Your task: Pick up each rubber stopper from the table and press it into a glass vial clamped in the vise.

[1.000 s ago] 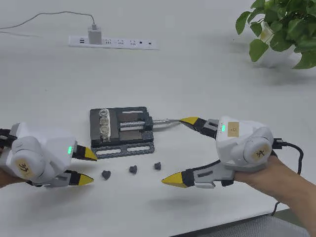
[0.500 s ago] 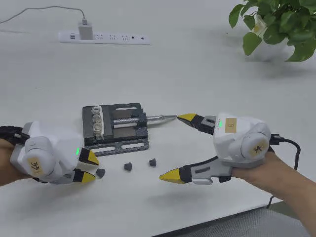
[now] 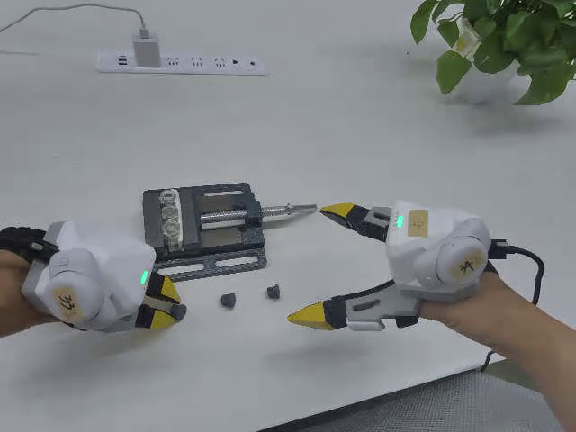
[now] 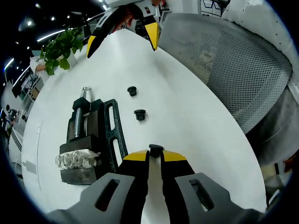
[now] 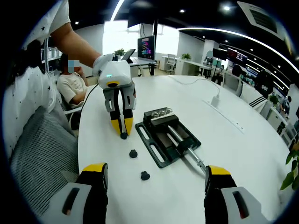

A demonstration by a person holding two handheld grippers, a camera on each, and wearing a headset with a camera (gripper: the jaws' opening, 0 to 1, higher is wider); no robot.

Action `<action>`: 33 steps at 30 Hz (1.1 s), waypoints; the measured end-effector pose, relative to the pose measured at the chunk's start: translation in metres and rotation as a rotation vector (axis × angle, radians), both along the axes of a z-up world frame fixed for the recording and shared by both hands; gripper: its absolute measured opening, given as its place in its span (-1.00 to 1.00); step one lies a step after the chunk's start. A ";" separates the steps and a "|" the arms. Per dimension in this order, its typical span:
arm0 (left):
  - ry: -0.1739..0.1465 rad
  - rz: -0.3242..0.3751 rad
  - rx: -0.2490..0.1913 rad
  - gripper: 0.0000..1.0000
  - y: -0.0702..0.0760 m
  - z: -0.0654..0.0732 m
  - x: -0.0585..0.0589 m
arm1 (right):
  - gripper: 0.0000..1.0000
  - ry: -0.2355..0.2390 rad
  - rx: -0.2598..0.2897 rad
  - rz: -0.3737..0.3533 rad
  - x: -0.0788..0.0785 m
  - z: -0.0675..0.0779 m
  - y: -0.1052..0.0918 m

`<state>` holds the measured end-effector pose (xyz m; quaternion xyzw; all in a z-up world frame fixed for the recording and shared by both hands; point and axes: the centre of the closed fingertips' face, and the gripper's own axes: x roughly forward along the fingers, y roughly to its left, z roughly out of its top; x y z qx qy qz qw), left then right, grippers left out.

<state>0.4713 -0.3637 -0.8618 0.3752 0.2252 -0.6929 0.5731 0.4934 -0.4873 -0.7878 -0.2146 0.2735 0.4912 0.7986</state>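
Black rubber stopper [image 4: 155, 150]: I am clenching it in the left gripper [image 4: 155, 157], tip-held for pressing into the far vials [image 4: 77, 160], right gripper [image 3: 319, 263] waiting released.

White table [image 3: 360, 135] carries a black vise [image 3: 205, 229] mid-front, a rubber stopper [image 3: 229, 299] and a second stopper [image 3: 273, 291] just in front of it, power strip [image 3: 180, 63] far back, potted plant [image 3: 504, 36] far right.
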 end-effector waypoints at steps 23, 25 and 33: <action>0.031 0.128 -0.023 -0.89 0.001 -0.003 0.002 | 0.63 0.008 0.016 0.007 -0.002 0.001 0.008; 0.048 0.150 -0.032 -0.90 0.001 -0.002 0.001 | 0.62 0.011 0.019 0.009 -0.003 0.001 0.009; 0.159 0.348 -0.168 -0.92 -0.010 0.020 0.000 | 0.55 0.027 0.061 0.014 -0.004 0.009 0.023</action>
